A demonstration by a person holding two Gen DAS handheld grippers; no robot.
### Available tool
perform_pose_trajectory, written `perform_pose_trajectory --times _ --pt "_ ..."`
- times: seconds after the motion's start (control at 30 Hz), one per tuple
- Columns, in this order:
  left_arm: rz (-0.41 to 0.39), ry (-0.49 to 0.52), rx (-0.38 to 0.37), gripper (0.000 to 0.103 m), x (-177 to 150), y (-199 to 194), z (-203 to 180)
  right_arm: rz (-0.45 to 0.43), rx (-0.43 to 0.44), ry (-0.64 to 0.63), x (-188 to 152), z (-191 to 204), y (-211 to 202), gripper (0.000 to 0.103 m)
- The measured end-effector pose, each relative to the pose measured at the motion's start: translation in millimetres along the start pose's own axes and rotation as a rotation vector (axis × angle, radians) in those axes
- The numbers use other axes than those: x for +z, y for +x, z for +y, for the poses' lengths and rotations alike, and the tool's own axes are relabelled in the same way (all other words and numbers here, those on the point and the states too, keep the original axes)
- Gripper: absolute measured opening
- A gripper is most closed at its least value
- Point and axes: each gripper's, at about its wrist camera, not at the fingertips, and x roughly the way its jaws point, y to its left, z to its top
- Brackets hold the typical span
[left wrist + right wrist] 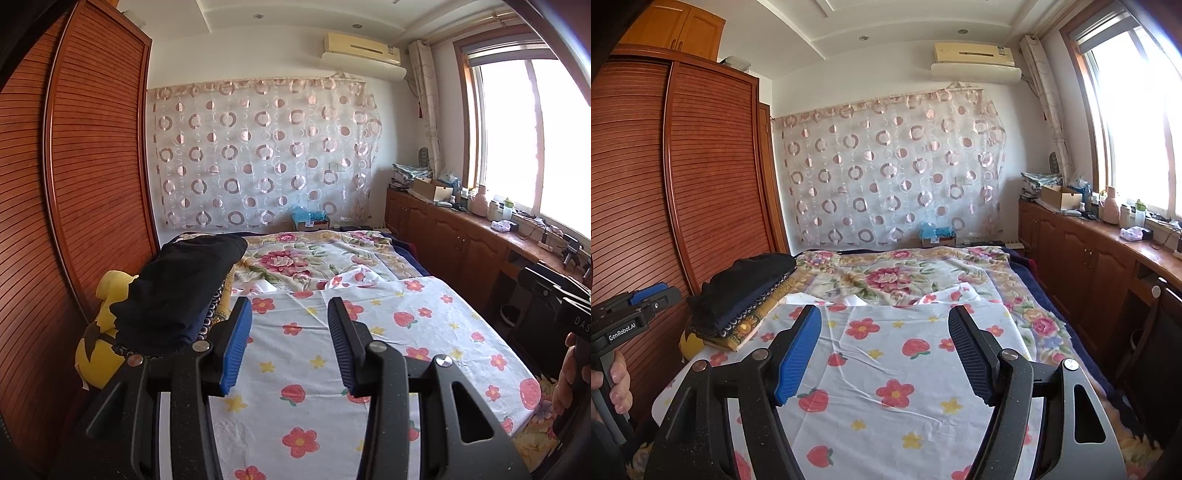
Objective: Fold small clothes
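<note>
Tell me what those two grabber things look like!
Both are black. The left gripper and the right gripper each have two fingers with ridged blue pads and round silver bolts. White lettering on the left one's side reads GenRobot.AI.

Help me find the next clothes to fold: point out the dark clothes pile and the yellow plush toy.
dark clothes pile (177, 291), left wrist view, on the top black garment.
yellow plush toy (96, 354), left wrist view, on its yellow body below the pile.
</note>
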Motion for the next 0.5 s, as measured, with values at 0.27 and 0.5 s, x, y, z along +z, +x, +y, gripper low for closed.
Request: perform_pose_trajectory --times 0.27,0.5 --pt "0.001 0.000 0.000 0.044 -0.3 0.5 0.7 0.003 0.007 -0.003 3.3 -6.8 -0.3 0.073" --pt "0.001 0.000 -0.001 0.044 -0.5 0.5 0.5 -0.001 0.011 -0.008 6.6 -15.2 -2.1 0.073"
